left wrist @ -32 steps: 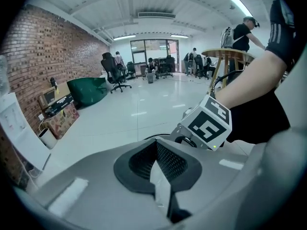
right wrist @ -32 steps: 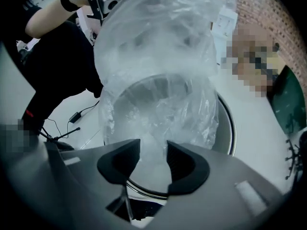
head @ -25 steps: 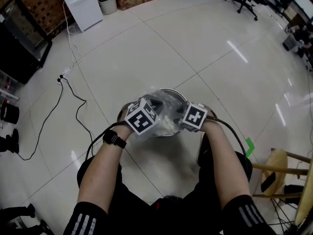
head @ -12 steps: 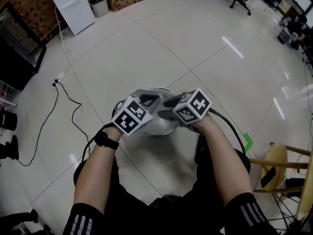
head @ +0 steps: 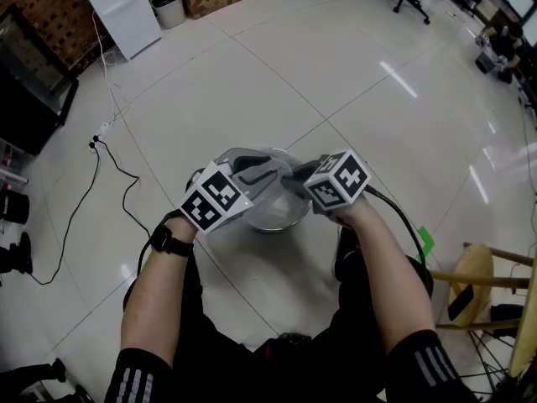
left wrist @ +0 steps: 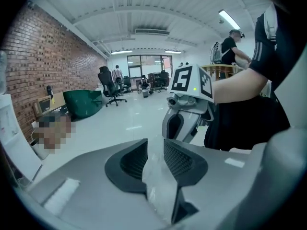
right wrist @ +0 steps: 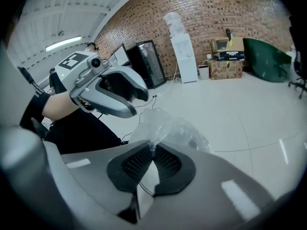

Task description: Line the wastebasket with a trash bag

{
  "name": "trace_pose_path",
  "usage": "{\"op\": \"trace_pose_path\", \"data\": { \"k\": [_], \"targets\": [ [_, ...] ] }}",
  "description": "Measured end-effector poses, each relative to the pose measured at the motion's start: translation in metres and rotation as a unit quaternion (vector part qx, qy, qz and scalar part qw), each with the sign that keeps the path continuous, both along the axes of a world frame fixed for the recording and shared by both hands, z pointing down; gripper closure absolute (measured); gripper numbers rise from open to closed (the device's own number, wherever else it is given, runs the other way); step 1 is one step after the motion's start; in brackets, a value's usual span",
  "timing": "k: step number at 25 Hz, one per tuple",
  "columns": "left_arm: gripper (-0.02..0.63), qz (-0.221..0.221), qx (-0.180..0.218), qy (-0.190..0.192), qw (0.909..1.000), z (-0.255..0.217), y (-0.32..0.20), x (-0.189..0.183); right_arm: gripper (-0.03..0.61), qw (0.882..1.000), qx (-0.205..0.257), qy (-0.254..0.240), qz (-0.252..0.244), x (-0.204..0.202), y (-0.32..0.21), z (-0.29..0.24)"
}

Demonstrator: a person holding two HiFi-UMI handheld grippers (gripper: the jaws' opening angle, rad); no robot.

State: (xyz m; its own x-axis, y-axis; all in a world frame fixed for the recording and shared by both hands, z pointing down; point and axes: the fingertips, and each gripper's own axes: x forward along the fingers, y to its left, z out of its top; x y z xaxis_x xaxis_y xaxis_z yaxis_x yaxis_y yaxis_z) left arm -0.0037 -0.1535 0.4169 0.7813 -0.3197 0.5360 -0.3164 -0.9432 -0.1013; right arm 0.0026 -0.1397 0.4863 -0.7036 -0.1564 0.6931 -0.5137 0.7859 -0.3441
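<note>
Head view: we're holding both grippers over the wastebasket [head: 281, 225], which is sitting on the tiled floor [head: 252, 82] just ahead of our knees. The left gripper [head: 258, 173] and right gripper [head: 294, 180] are pointing inward, tips nearly meeting above the rim. The clear trash bag [head: 270, 206] is hanging bunched beneath them, over the basket mouth. Open floor ahead. A power cable [head: 126, 193] is trailing well off to the left, and a wooden stool [head: 480, 285] is standing off to the right.

Left gripper view: the left gripper [left wrist: 156, 143] jaws have just been opening and are now standing narrowly apart. A fold of the trash bag [left wrist: 160, 186] is running up through the gap, and we're not seeing the pads clamp it. The right gripper [left wrist: 181, 124] is hanging just ahead, with open room behind it.

Right gripper view: the right gripper [right wrist: 152, 150] jaws have just been closing and are now pinching the trash bag [right wrist: 168, 126] at the pad tips. The rest of the film is ballooning out ahead. The left gripper [right wrist: 136, 102] is hovering just above-left of the film. Bare floor [right wrist: 240, 114] is stretching to the brick wall [right wrist: 211, 8].
</note>
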Motion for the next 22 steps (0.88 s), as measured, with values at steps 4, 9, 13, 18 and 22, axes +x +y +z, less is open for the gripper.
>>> {"op": "trace_pose_path", "data": {
  "k": [4,9,13,18,22],
  "targets": [
    [0.509,-0.008,0.019,0.002,0.9998,-0.02,-0.004,-0.021,0.571,1.0,0.009,0.014,0.015,0.031,-0.006,-0.012],
    [0.517,-0.031,0.011,-0.023,0.9992,-0.011,-0.011,-0.051,0.571,0.998,0.02,0.055,0.024,0.067,-0.007,-0.019],
    [0.515,-0.007,-0.014,-0.113,0.9934,0.027,0.0,-0.065,0.571,0.994,0.024,0.1,0.023,0.09,-0.007,-0.012],
    [0.382,0.011,-0.083,-0.201,0.9759,0.074,0.011,-0.09,0.571,0.989,0.028,0.138,0.04,0.117,-0.016,-0.004],
    [0.394,0.013,-0.093,-0.213,0.9725,0.093,0.011,-0.089,0.571,0.983,0.016,0.175,0.05,0.134,-0.02,0.016]
  ]
}}
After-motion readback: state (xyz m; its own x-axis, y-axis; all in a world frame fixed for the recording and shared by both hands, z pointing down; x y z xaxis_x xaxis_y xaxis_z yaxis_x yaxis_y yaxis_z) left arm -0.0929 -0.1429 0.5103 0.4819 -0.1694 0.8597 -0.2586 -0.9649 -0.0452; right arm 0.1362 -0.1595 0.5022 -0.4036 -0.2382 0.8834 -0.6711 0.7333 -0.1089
